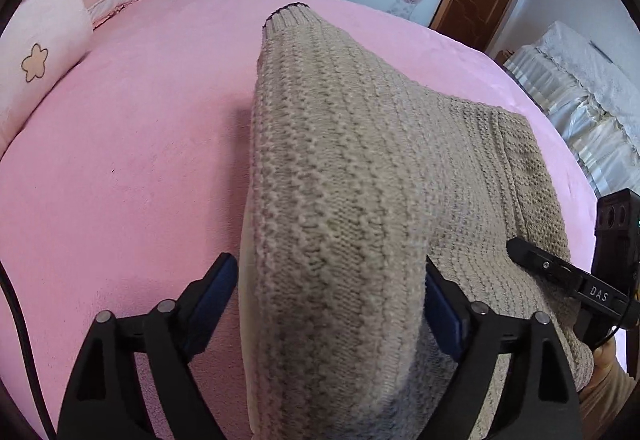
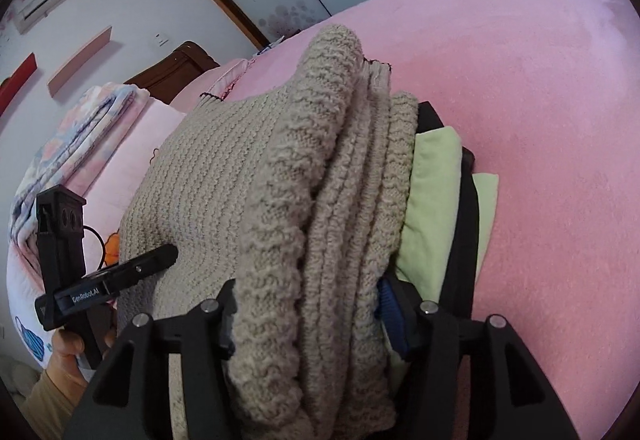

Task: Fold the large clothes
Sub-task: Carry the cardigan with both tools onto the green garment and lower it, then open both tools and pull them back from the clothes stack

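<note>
Your left gripper (image 1: 332, 288) clamps a thick fold of the beige sweater (image 1: 360, 168), lifted over the pink bed (image 1: 120, 144). Your right gripper (image 2: 308, 316) grips the sweater's bunched layers; green cloth (image 2: 432, 200) lies just beside them.

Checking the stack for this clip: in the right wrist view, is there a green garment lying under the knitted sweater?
Yes: a light green garment shows beneath the folded beige sweater, between its layers and the pink bed.
</note>
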Action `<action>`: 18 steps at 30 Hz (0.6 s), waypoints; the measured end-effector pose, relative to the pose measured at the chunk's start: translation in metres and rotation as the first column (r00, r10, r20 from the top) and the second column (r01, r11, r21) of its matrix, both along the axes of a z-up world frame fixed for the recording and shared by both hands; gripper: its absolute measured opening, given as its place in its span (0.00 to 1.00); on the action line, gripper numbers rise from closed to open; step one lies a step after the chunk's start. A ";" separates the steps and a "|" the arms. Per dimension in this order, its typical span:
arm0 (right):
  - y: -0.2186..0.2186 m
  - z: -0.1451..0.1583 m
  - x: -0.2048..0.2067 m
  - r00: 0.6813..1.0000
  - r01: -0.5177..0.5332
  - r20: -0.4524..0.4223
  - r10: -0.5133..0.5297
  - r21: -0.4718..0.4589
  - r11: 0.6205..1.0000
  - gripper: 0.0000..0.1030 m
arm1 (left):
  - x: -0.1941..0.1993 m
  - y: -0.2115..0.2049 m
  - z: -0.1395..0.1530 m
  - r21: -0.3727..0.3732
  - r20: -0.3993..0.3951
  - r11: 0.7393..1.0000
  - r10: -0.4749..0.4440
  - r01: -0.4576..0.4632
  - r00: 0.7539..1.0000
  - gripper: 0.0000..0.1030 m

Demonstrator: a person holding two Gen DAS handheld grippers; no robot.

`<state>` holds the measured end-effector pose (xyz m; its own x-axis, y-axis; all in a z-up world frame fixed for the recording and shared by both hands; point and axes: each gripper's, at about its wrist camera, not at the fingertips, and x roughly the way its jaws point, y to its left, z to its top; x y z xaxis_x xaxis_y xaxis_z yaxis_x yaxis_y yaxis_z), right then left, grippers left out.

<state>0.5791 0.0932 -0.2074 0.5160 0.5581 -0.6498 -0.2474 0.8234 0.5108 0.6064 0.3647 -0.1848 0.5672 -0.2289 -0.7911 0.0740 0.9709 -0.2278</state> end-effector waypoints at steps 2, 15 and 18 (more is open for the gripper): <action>0.003 0.007 -0.001 1.000 0.011 -0.007 -0.011 -0.020 1.000 0.54 | -0.001 -0.001 0.005 0.052 0.014 0.999 0.012 -0.013 1.000 0.93; -0.026 0.141 -0.095 0.997 0.072 0.011 -0.071 -0.150 0.986 0.58 | -0.119 -0.077 0.143 0.166 0.131 0.985 0.014 -0.036 0.991 0.92; -0.038 0.182 -0.138 0.998 0.068 0.023 -0.065 -0.181 0.981 0.58 | -0.163 -0.103 0.184 0.184 0.132 0.982 0.004 -0.029 0.991 0.92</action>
<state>0.4409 0.0548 -0.0253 0.5600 0.3954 -0.7280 -0.1961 0.9170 0.3472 0.4433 0.2619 -0.0012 0.6706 -0.0750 -0.7380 0.0748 0.9966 -0.0334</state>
